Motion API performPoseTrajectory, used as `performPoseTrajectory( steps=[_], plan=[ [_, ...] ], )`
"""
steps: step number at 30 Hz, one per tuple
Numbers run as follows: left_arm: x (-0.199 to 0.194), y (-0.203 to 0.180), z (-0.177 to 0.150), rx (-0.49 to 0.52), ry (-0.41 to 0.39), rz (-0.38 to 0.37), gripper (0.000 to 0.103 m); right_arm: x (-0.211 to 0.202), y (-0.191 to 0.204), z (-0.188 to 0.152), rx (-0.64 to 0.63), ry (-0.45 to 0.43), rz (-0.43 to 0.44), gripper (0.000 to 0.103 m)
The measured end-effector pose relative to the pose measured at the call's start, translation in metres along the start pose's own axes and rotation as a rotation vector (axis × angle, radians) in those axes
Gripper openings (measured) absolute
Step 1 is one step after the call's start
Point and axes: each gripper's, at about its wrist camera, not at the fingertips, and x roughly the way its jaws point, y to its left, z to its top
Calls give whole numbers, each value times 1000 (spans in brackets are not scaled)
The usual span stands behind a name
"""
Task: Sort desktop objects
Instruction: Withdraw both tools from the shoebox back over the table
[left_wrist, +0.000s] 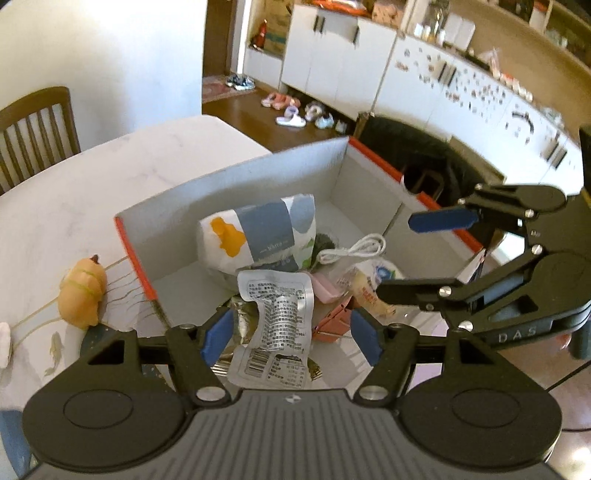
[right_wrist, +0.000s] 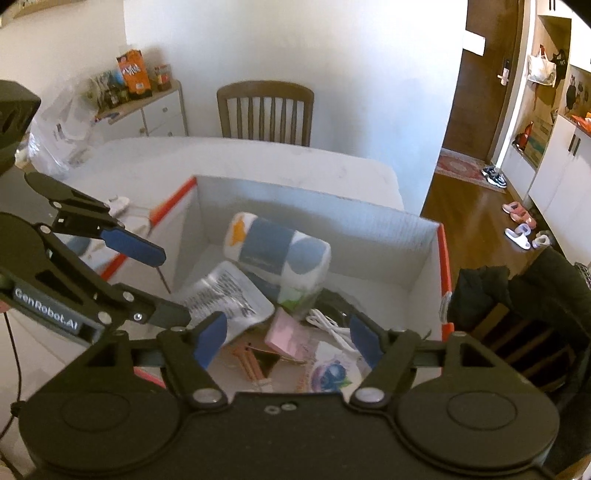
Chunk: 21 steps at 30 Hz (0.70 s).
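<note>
Desktop things lie piled in a grey box with an orange rim (left_wrist: 236, 173) that sits on my white desk (left_wrist: 110, 177). On the far left, outside the box, a small orange toy (left_wrist: 83, 293) rests on the desk, just beside the box wall. My left fingers (left_wrist: 291, 341) hang over the near end of the box, spread apart and holding nothing. Right under them lies a crinkly silver packet with black print (left_wrist: 282, 314). Behind the packet leans a soft white pack with blue and orange patches (left_wrist: 258, 236). Next to it, more to the right, a white cable (left_wrist: 354, 249) curls on top of the pile. A pink thing (left_wrist: 325, 290) and a copper clip (left_wrist: 332, 321) lie below the cable. A white wrapper with a blue picture (left_wrist: 380, 275) lies beside them. On the right side, my right fingers (right_wrist: 288, 341) float over the box too, let go and wide apart, with nothing between them.
</note>
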Motion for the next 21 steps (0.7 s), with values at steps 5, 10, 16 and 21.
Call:
performPoseTrajectory(
  steps=[5, 10, 16, 21],
  plan=[
    [-23, 8, -6, -8, -50, 2, 69, -10, 13, 3, 6, -26, 3, 80],
    [-40, 20, -17, -13, -79, 0, 76, -14, 31, 3, 9, -36, -13, 84],
    [-57, 41, -35, -16, -102, 15, 82, -20, 52, 6, 54, -51, -28, 94],
    [-72, 63, -49, -36, -119, 17, 91, -24, 71, 13, 99, -78, -37, 95]
  ],
)
